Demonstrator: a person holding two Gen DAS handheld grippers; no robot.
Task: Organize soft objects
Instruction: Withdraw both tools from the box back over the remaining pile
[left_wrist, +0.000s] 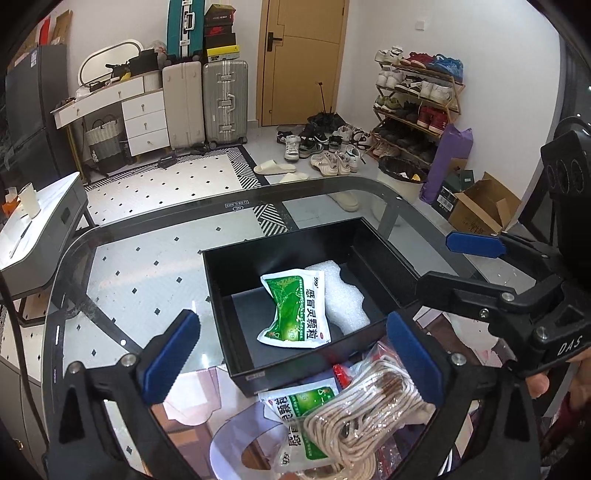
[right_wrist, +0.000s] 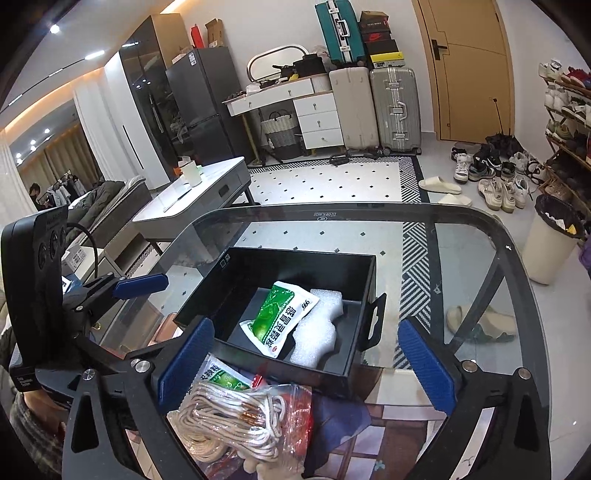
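Inside black box (left_wrist: 295, 373), green sachet (left_wrist: 295, 310) lying flat, long axis near-to-far

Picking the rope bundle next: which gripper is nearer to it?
Left, narrowly. The left gripper is open directly above the rope bundle; the right gripper has it toward its left finger.

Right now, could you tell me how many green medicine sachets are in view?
2: one green sachet lies in the black box against white foam; the other sachet lies on the glass table, under the bagged rope. More may be hidden.
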